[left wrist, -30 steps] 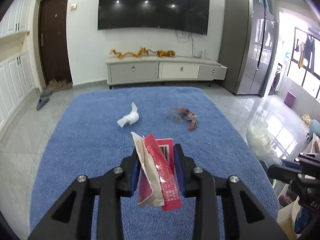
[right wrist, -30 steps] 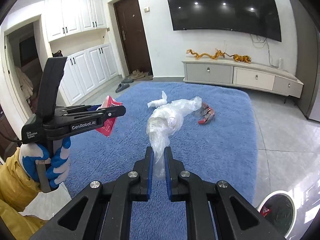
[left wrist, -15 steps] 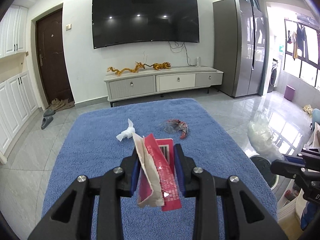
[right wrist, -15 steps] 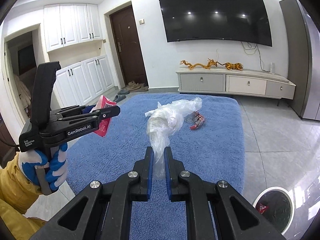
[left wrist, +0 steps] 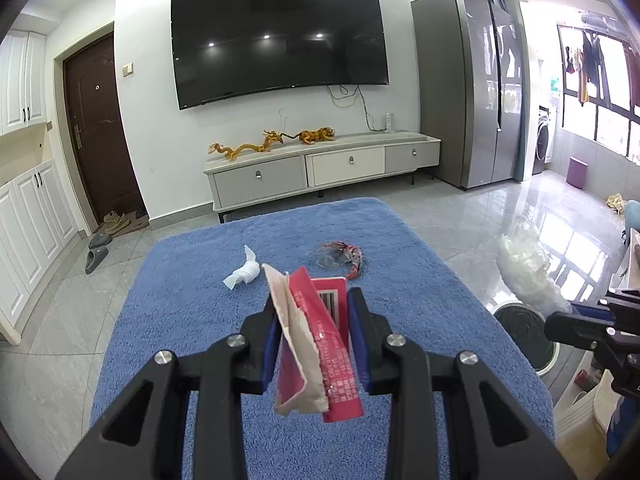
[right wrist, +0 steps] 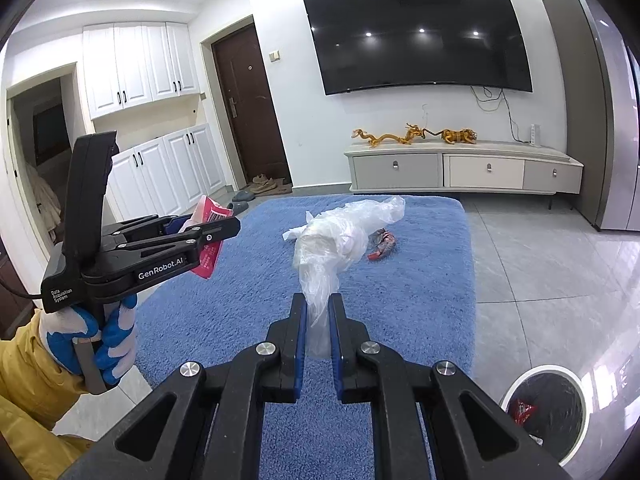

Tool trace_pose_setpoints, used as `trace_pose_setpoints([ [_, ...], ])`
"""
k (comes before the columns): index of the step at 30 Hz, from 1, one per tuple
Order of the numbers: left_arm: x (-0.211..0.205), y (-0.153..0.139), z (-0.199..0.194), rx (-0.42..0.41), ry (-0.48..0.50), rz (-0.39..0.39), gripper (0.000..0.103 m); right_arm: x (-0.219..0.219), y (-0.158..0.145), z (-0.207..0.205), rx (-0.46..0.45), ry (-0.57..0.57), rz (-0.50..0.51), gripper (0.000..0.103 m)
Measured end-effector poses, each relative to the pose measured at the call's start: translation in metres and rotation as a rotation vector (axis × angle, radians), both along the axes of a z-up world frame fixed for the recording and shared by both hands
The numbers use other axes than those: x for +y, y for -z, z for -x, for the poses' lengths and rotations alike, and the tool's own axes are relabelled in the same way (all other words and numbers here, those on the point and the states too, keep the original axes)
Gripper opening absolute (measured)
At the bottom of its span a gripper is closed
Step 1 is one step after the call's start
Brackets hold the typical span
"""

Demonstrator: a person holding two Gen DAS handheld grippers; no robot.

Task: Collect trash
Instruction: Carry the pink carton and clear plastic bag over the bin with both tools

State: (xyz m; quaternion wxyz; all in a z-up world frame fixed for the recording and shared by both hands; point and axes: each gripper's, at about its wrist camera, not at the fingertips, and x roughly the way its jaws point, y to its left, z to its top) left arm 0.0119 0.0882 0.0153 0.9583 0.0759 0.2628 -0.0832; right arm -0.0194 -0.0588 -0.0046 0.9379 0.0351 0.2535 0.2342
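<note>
My left gripper (left wrist: pixel 313 312) is shut on a red and white snack wrapper (left wrist: pixel 316 340), held above the blue rug (left wrist: pixel 192 312); it also shows in the right wrist view (right wrist: pixel 208 236). My right gripper (right wrist: pixel 318 308) is shut on a clear plastic bag (right wrist: pixel 340 236), held above the rug near a white-rimmed trash bin (right wrist: pixel 548 404). The bag (left wrist: pixel 528 272) and bin (left wrist: pixel 520 332) show at the right of the left wrist view. A crumpled white tissue (left wrist: pixel 244 272) and a red and clear wrapper (left wrist: pixel 340 256) lie on the rug.
A grey TV cabinet (left wrist: pixel 320 168) stands against the far wall under a wall TV. A tall grey fridge (left wrist: pixel 464 88) is at the right. Slippers (left wrist: pixel 96 256) lie on the tiled floor by the door. The bin holds a red wrapper (right wrist: pixel 522 410).
Both grippers have risen and pulled back from the rug with their loads still held. The trash bin has come further into both views.
</note>
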Motion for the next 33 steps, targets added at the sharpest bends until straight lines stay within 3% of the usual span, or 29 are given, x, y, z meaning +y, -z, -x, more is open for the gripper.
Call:
trace_pose_setpoints([
  [25, -0.039, 0.003, -0.006, 0.005, 0.054, -0.088, 0.03, -0.043, 0.012, 0.008, -0.002, 0.072, -0.089, 0.01],
  [33, -0.079, 0.004, -0.009, 0.015, 0.117, -0.118, 0.03, -0.064, 0.015, 0.017, -0.012, 0.134, -0.122, 0.01],
])
